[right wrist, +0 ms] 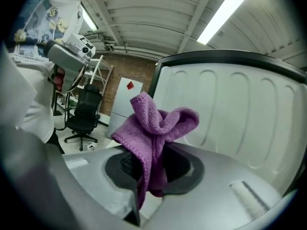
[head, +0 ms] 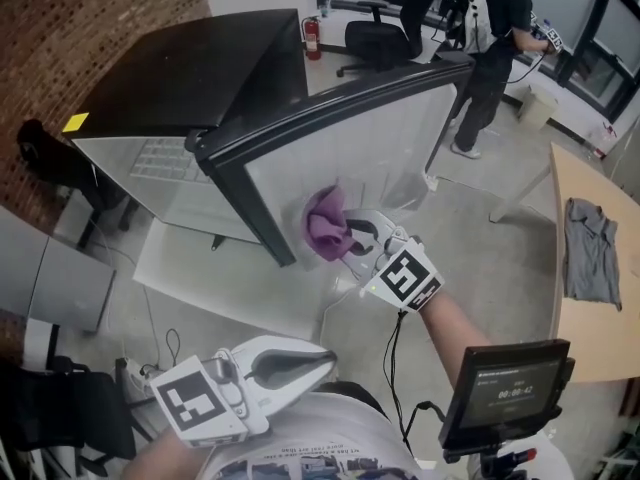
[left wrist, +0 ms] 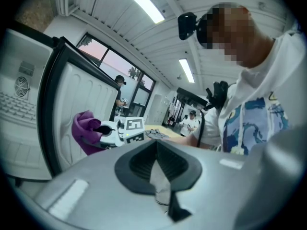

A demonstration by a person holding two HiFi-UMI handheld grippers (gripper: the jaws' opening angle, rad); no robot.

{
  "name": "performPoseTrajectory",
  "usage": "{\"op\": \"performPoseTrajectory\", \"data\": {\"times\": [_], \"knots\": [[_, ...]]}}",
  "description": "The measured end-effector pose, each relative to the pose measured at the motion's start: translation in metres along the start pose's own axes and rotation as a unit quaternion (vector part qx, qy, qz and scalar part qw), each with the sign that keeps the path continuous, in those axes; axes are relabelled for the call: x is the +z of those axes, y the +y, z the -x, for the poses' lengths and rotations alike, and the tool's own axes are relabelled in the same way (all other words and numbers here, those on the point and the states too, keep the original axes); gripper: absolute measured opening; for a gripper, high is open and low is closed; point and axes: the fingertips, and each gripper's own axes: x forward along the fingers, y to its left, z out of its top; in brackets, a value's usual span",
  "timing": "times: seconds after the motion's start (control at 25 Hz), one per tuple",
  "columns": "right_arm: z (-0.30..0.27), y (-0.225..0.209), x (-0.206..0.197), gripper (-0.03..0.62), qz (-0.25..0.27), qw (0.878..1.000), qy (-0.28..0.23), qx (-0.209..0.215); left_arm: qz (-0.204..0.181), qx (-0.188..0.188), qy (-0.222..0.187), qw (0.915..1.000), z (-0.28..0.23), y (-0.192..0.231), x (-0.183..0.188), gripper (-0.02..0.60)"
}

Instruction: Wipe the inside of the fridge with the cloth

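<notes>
The fridge (head: 190, 78) has a black top, and its door (head: 340, 158) stands open, showing a white ribbed inner panel (right wrist: 240, 104). My right gripper (head: 360, 236) is shut on a purple cloth (head: 326, 225), which bunches up out of the jaws (right wrist: 156, 123) right in front of that panel. I cannot tell whether the cloth touches it. The left gripper view shows the cloth (left wrist: 84, 128) beside the door's dark edge. My left gripper (head: 300, 363) hangs low near my body, shut with nothing in it (left wrist: 156, 162).
A person (head: 495, 28) stands at the back right near an office chair (head: 380, 38) and a red fire extinguisher (head: 311, 38). A wooden table (head: 590, 348) at the right carries a grey garment (head: 590, 253). A small timer screen (head: 510, 388) stands at bottom right. Cables (head: 150, 368) lie on the floor.
</notes>
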Motion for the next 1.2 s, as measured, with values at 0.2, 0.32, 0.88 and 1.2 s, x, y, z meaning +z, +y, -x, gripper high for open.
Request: {"op": "performPoseTrajectory", "data": {"times": [0.2,0.32,0.88,1.2], "knots": [[-0.026,0.022,-0.002,0.078,0.033,0.999,0.019,0.033,0.005,0.018,-0.003,0.9998,0.011,0.001,0.0,0.006],[-0.03,0.021,-0.012,0.078,0.043,0.998,0.034,0.035,0.007,0.028,-0.005,0.9996,0.016,0.003,-0.002,0.006],[0.018,-0.063,-0.07,0.078,0.003,0.994,0.091,-0.054,0.006,0.017,-0.002,0.9998,0.007,0.005,0.001,0.006],[0.064,-0.122,-0.103,0.078,-0.019,0.982,0.133,-0.132,0.002,0.005,0.004,1.0,0.0,0.007,0.002,0.006]]}}
